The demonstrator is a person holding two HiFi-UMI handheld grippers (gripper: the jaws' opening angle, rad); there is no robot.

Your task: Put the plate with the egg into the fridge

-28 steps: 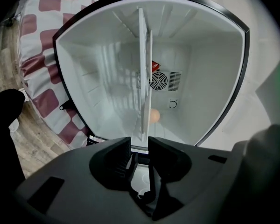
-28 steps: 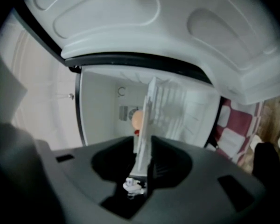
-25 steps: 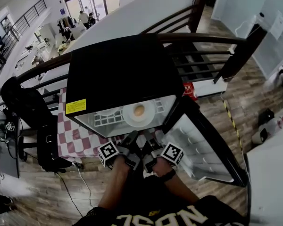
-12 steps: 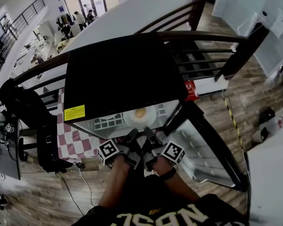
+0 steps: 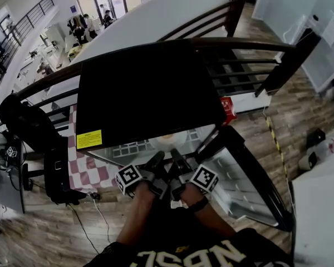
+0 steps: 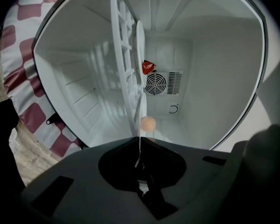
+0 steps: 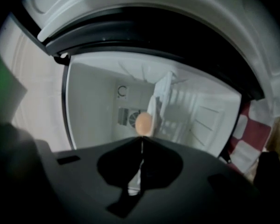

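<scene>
Gripping seen both sides: left gripper [image 5: 156, 161] and right gripper [image 5: 175, 159] jaws closed on plate [image 6: 140, 55] rim, frame centre. Plate with egg [image 6: 148, 122] held inside open fridge [image 5: 145, 93], just beside wire shelf [image 6: 122, 55]. Door [image 5: 239, 171] swung open, lower right.

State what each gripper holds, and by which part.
The left gripper and right gripper grip the plate by its near rim, jaws shut, egg aboard.

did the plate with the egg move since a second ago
Yes, it went farther in: the plate now shows only a sliver under the fridge's black top.
</scene>
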